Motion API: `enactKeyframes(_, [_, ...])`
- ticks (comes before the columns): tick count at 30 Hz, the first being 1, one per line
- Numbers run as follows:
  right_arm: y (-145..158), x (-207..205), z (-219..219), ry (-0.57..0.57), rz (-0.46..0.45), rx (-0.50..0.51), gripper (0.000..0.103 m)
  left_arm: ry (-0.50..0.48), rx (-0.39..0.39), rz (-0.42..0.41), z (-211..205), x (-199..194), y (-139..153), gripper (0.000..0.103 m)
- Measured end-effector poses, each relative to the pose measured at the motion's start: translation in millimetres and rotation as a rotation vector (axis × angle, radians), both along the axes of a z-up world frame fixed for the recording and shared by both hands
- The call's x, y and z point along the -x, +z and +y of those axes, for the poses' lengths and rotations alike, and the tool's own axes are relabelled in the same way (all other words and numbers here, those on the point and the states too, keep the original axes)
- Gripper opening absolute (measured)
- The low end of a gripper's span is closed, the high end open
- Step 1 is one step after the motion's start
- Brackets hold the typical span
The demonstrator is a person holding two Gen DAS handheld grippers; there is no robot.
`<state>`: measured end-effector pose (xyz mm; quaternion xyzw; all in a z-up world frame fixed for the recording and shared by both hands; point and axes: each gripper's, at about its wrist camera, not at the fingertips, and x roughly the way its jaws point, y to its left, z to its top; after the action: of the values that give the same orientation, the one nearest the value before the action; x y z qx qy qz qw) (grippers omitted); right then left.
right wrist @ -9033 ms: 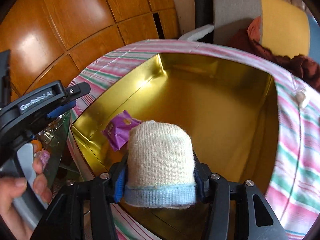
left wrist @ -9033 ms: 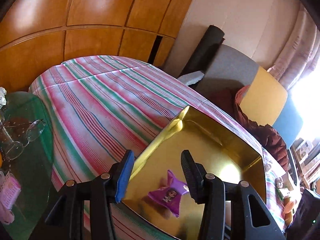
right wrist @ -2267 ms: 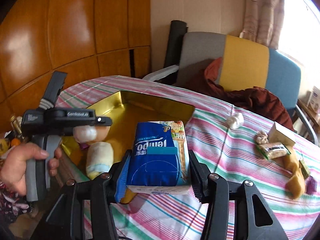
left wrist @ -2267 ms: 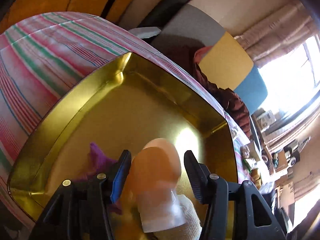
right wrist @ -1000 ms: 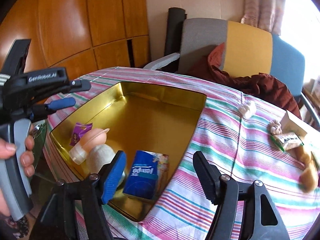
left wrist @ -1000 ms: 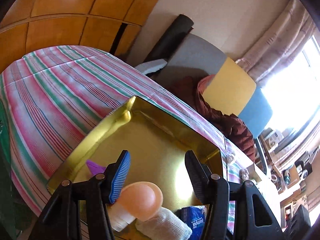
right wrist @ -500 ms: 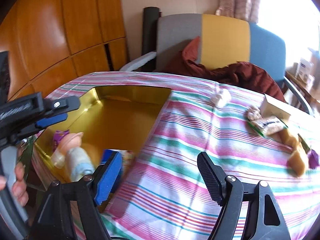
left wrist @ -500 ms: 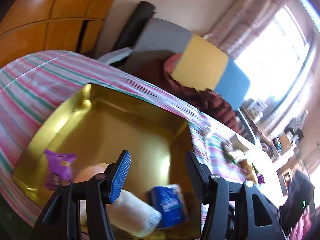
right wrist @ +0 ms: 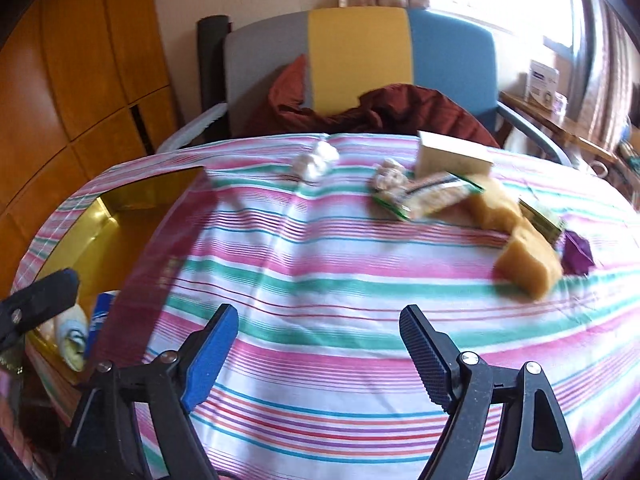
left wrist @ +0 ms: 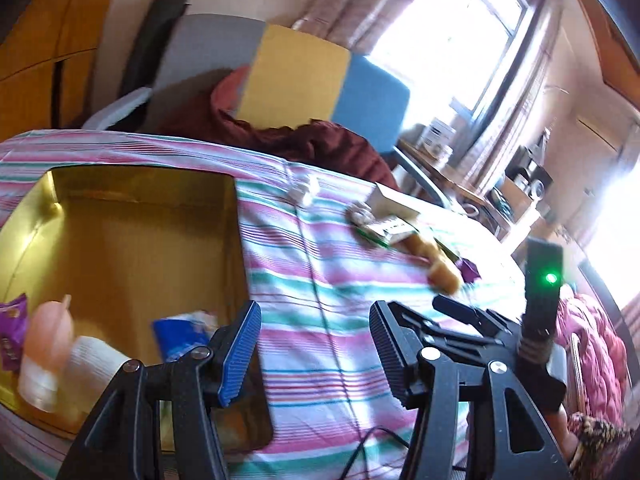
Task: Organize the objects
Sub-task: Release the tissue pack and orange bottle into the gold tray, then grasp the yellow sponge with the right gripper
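Observation:
A gold tin box (left wrist: pixel 132 204) (right wrist: pixel 120 196) lies open at the left of the striped table. In it are a purple packet (left wrist: pixel 10 332), a peach bottle (left wrist: pixel 46 344), a white sock roll (left wrist: pixel 94 360) and a blue tissue pack (left wrist: pixel 180 334) (right wrist: pixel 101 316). My left gripper (left wrist: pixel 314 336) is open and empty over the box's right edge. My right gripper (right wrist: pixel 318 336) is open and empty above the striped cloth. Loose items lie at the far right: a cream box (right wrist: pixel 452 156), a snack packet (right wrist: pixel 430 192), yellow sponges (right wrist: pixel 516 240), a purple packet (right wrist: pixel 576 254) and white wads (right wrist: pixel 316 162).
A grey, yellow and blue chair (right wrist: pixel 360 60) with a dark red cloth (right wrist: pixel 392 114) stands behind the table. Wooden cabinets (right wrist: pixel 80 60) are at the left. A bright window (left wrist: pixel 460 28) and a cluttered side shelf (left wrist: pixel 480 184) are at the right.
Both grippers have swung right, away from the box toward the loose items. The tissue pack dropped earlier by my right gripper now lies in the box beside the bottle and sock.

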<state>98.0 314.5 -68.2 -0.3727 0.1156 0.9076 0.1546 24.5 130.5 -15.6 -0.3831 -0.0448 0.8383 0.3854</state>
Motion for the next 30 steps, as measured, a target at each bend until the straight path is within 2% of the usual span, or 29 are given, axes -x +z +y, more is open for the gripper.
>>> enactKeyframes(7, [-14, -24, 46, -0.107, -0.021, 0.01, 0.087, -0.095, 0.035, -0.002, 26, -26, -10, 0.057])
enactKeyframes(11, [-22, -33, 70, -0.147, -0.041, 0.011, 0.087, -0.117, 0.05, -0.008, 31, -33, -14, 0.057])
enactKeyframes(14, [-20, -36, 90, -0.147, -0.043, -0.027, 0.09, -0.122, 0.063, -0.013, 33, -34, -16, 0.057])
enactKeyframes(21, [0, -27, 152, -0.178, -0.023, -0.115, 0.095, -0.128, 0.076, -0.021, 36, -36, -17, 0.057])
enactKeyframes(25, [-3, -11, 178, -0.161, -0.047, -0.139, 0.095, -0.135, 0.089, -0.018, 39, -38, -16, 0.057])
enactKeyframes(30, [-20, -1, 193, -0.137, -0.051, -0.063, 0.093, -0.139, 0.11, -0.006, 44, -39, -15, 0.057])
